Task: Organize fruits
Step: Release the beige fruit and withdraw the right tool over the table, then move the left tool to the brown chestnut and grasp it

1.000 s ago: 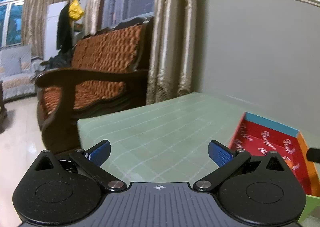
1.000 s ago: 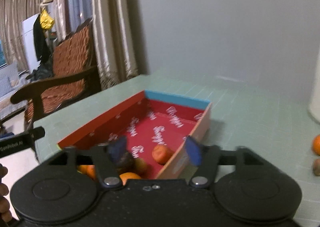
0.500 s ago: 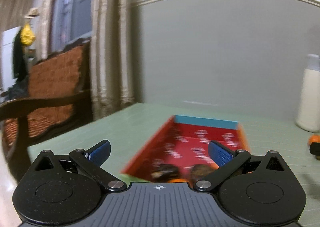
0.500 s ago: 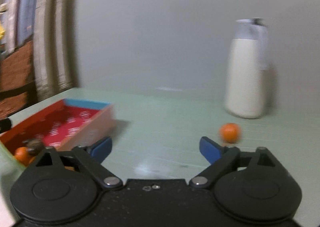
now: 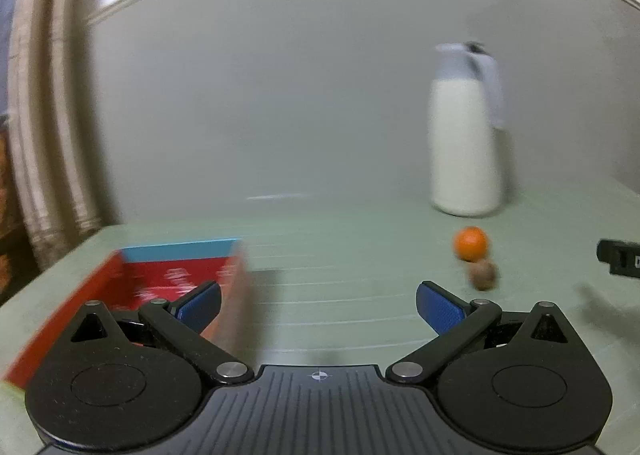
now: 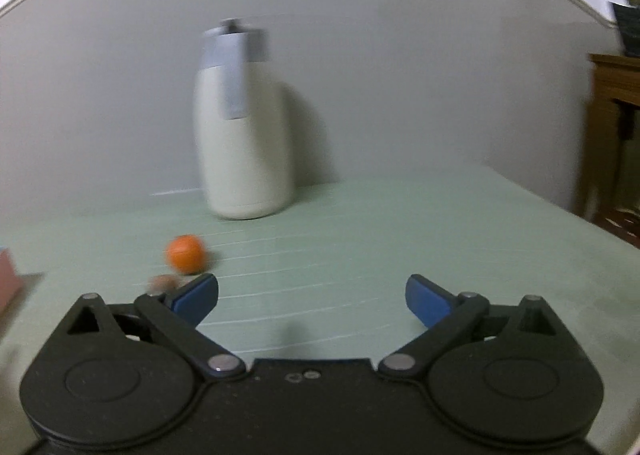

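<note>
Surveying: pale green table (image 5: 360, 255), faint white grid lines, smooth matte surface; both views motion-blurred.
Left gripper (image 5: 318, 305): blue flat pads on black linkage arms, spread wide, nothing between them; hovering over bare tabletop beside the box.
Right gripper (image 6: 312, 301): same blue pads and black arms, spread wide, gripping nothing; bare tabletop between the tips.
Orange fruit (image 5: 471, 243): round, smooth, bright orange; on the table in front of the jug, well apart from the box; in the right view (image 6: 185, 253) just beyond the left fingertip. No long axis to speak of.
Brown fruit (image 5: 484, 274): small, roundish, dull brown, rough-looking; just beside the orange one on the near side, touching or nearly so, hard to tell through blur; in the right view (image 6: 162, 282) partly hidden behind the left finger. Orientation unreadable.
Box (image 5: 132, 275): shallow open rectangular tray, red printed floor with white marks, blue far wall, plain cardboard-toned outer side; long axis running away from the left camera; at lower left, partly behind the left finger. Contents: none discernible, near end hidden by the gripper body.
Jug (image 6: 244, 143): tall, rounded, creamy white body, grey lid and handle; upright against the grey wall (image 6: 400, 75), behind the fruits.
</note>
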`<state>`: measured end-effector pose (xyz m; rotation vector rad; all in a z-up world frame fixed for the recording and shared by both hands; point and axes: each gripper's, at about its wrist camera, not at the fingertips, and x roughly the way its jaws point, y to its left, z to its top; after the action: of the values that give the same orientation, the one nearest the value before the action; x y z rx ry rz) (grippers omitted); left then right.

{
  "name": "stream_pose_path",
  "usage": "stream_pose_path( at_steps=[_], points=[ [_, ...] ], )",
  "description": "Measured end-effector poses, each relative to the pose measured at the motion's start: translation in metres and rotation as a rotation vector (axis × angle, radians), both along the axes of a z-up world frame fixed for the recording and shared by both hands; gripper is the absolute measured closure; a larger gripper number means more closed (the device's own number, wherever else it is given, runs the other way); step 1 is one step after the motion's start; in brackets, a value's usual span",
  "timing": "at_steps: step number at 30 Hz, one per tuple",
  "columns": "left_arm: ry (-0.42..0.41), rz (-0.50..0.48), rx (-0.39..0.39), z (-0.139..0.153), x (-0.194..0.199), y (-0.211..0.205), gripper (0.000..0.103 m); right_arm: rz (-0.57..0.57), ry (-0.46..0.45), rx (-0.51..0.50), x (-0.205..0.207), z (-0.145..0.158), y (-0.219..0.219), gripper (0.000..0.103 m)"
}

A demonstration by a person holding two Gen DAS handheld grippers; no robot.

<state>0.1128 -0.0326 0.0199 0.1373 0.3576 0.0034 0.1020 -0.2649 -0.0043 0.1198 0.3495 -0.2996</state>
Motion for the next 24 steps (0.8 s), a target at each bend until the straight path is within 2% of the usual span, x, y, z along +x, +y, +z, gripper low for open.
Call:
stream_pose_path(
  at_steps=[5, 13, 24],
  points=[
    [0.027, -0.086, 0.017, -0.007, 0.016, -0.040, 0.000, -0.094, -0.002, -0.005, -0.006, -0.004, -0.023, 0.000],
    [0.093, -0.158, 0.017, -0.019, 0.044, -0.080, 0.000, -0.203, -0.011, -0.033, -0.014, -0.009, -0.048, 0.000],
    [0.150, -0.198, 0.011, -0.033, 0.082, -0.117, 0.001, -0.228, 0.000, 0.015, -0.022, -0.009, -0.072, 0.000]
  ],
)
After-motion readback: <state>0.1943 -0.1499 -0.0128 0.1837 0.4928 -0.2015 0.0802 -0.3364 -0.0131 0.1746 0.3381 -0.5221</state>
